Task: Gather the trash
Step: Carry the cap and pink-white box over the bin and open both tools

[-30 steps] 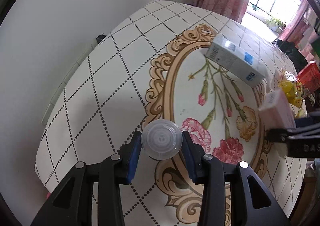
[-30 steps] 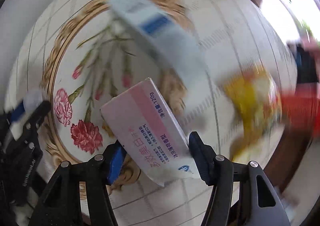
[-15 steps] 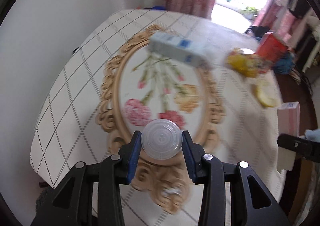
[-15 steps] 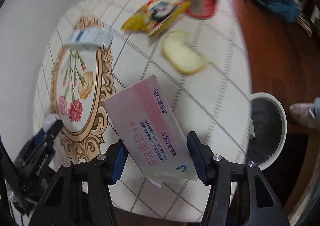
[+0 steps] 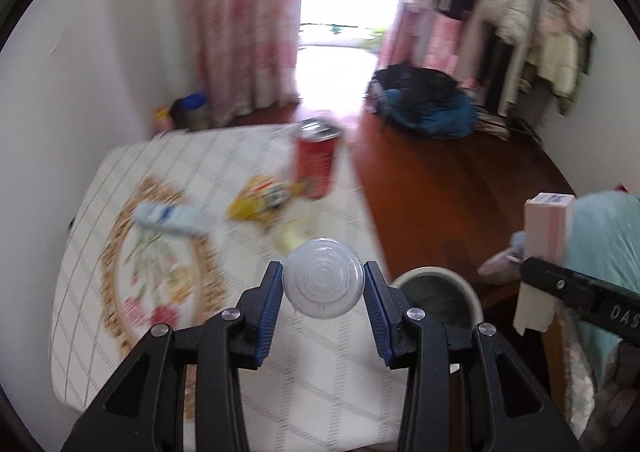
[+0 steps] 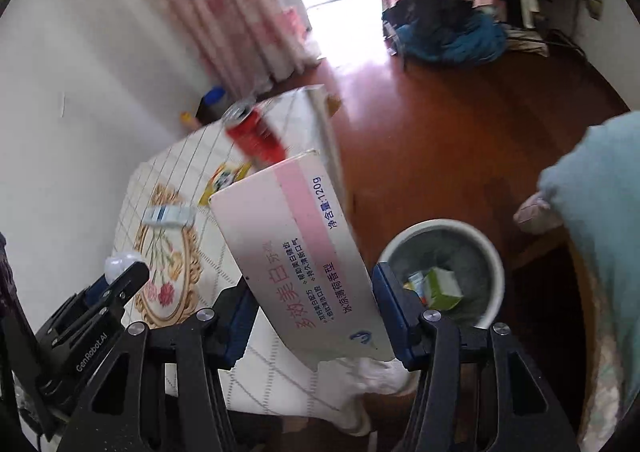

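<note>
- The left gripper (image 5: pixel 323 284) has its blue-padded jaws clamped on a round, translucent plastic lid (image 5: pixel 323 278), gripped across its width with the ribbed face toward the camera.
- The right gripper (image 6: pixel 310 300) has its jaws pressed against the lower end of a long pink-and-white toothpaste carton (image 6: pixel 298 256); the carton's long axis runs up toward 11 o'clock in the right wrist view.
- The round, white-rimmed waste bin (image 6: pixel 494 252) stands on the floor just past the right jaw, toward 2 o'clock; a green carton (image 6: pixel 440 286) already lies inside.
- In the left wrist view the same bin (image 5: pixel 466 288) sits at about 3 o'clock from the lid, partly hidden by the right finger.
- Judging by this, the right gripper is nearer the bin, so the carton likely drops first.
- On the patterned tablecloth (image 5: pixel 100 211), toward 11 o'clock, a red can (image 5: pixel 316 163), a yellow wrapper (image 5: pixel 260 201) and a blue-and-white box (image 5: pixel 170 217) await collection, all blurred.
</note>
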